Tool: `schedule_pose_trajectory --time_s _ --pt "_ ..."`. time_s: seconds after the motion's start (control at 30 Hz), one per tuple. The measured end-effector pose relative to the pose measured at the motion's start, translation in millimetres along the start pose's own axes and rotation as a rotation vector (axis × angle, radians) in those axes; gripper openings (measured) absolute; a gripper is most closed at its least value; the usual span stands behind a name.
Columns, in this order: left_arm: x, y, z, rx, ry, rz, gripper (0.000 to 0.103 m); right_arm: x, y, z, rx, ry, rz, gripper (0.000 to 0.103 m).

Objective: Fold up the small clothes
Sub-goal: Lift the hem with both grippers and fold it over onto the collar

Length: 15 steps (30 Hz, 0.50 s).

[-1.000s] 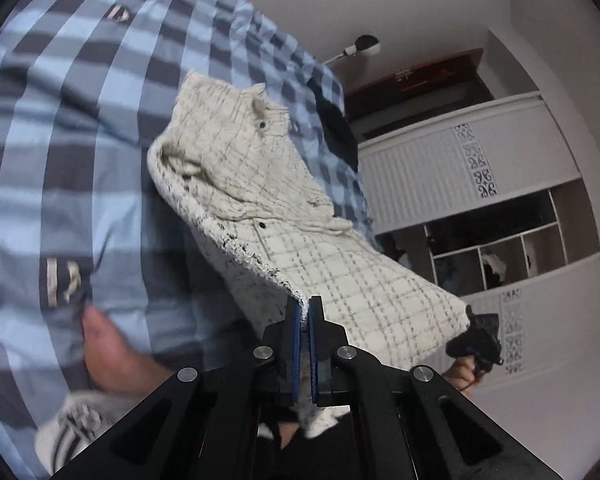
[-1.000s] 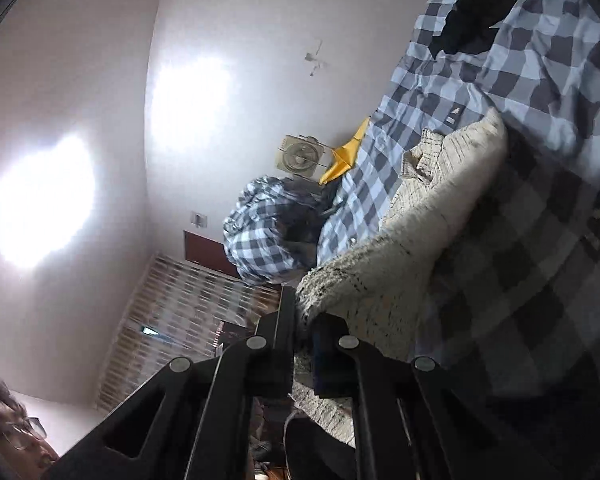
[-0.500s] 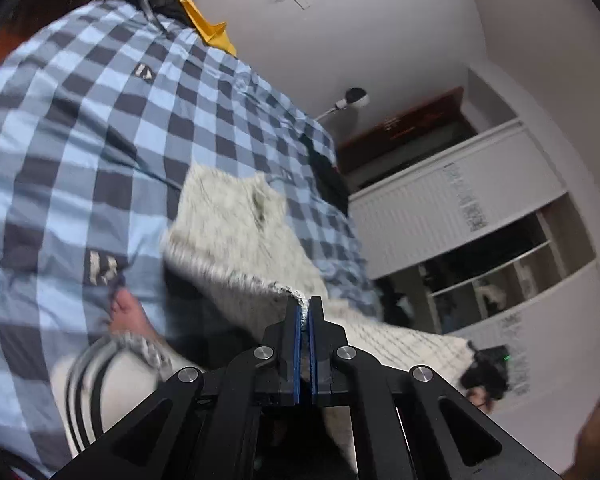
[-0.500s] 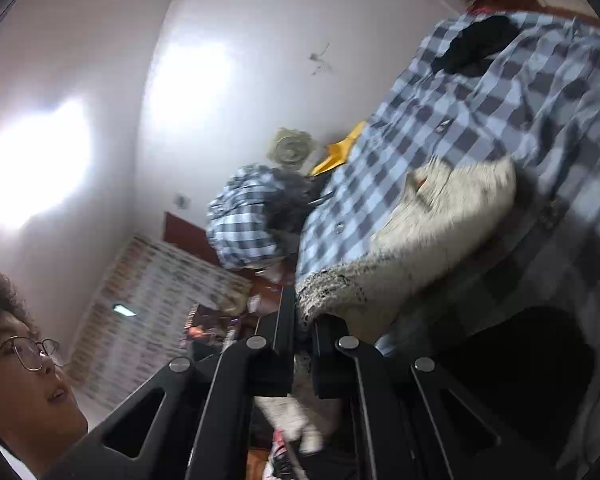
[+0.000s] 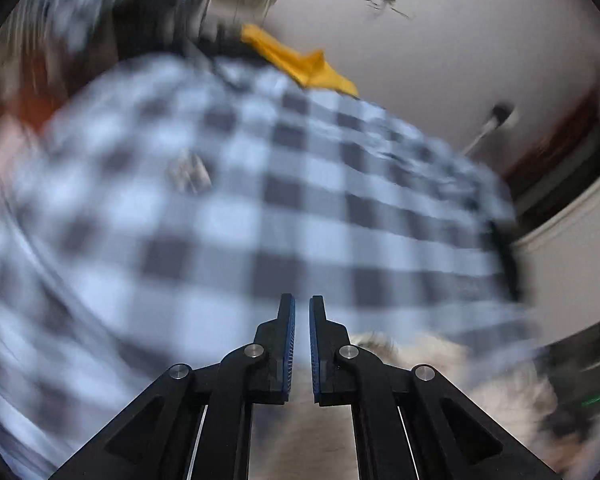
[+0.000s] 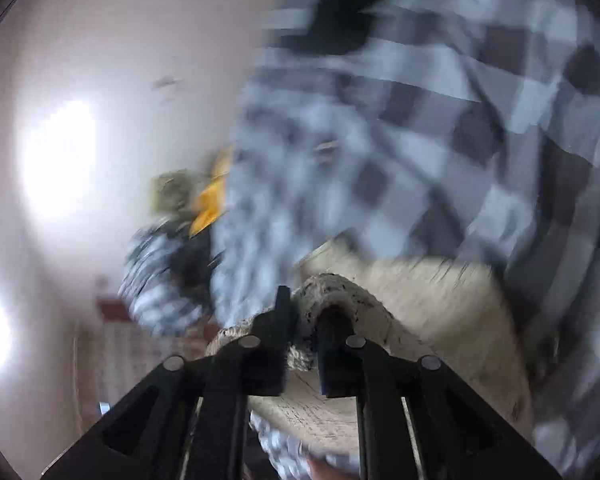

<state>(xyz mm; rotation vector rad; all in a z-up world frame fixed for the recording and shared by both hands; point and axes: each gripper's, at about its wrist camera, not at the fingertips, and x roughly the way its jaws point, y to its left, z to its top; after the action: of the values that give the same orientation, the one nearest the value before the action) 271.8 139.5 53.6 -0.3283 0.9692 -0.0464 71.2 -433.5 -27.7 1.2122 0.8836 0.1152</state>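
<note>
A cream checked small garment [image 6: 440,312] with a dark-speckled hem lies partly on the blue-and-grey checked bed cover [image 6: 440,128]. My right gripper [image 6: 306,312] is shut on a rolled edge of the garment. In the left wrist view the garment [image 5: 420,364] shows blurred, low and right of the fingers. My left gripper [image 5: 302,312] holds nothing; its jaws stand a narrow gap apart above the bed cover [image 5: 240,208]. Both views are motion-blurred.
A yellow cloth [image 5: 300,62] lies at the far edge of the bed, also visible in the right wrist view [image 6: 210,204]. A dark garment [image 6: 340,12] lies on the cover. A checked bundle [image 6: 156,280] sits beside the bed. White walls surround it.
My left gripper let go of the garment's edge and opened slightly, swinging up over the bed. My right gripper still holds the garment and moved closer to the bed.
</note>
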Motion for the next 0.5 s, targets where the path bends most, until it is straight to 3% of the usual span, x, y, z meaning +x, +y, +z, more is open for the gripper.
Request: schedule_pose_trajectory --time_s 0.03,0.07,0.1,0.13,0.17,0.2,0.27,0.37,0.43,0.5 --pt "0 -14 10 0.071 -0.043 -0.004 0.004 12 -14 13 0.045 -0.039 -0.087 0.012" --pt "0 -22 14 0.103 -0.047 -0.032 0.004 21 -25 21 0.056 -0.11 -0.257 0.015" --pt "1 -28 16 0.119 -0.036 -0.061 0.004 27 -26 24 0.017 -0.155 -0.387 0.019" --pt "2 -33 16 0.13 -0.016 -0.069 0.004 32 -22 23 -0.051 -0.189 -0.462 0.022" --pt "4 -39 11 0.153 0.011 -0.039 0.004 38 -15 17 -0.137 -0.205 -0.499 0.04" --pt "8 -44 2 0.178 0.036 -0.005 0.004 41 -9 11 -0.191 -0.199 -0.507 0.065" --pt "9 -50 -28 0.208 0.082 -0.003 0.004 47 2 -11 -0.296 -0.17 -0.496 0.083" --pt "10 -53 -83 0.249 0.183 -0.027 0.004 43 12 -49 -0.369 -0.104 -0.499 0.083" --pt "14 -49 -127 0.328 0.242 0.005 0.005 33 11 -70 -0.397 -0.083 -0.567 0.083" --pt "13 -37 -157 0.359 0.251 0.041 0.005 19 2 -100 -0.384 -0.095 -0.646 0.083"
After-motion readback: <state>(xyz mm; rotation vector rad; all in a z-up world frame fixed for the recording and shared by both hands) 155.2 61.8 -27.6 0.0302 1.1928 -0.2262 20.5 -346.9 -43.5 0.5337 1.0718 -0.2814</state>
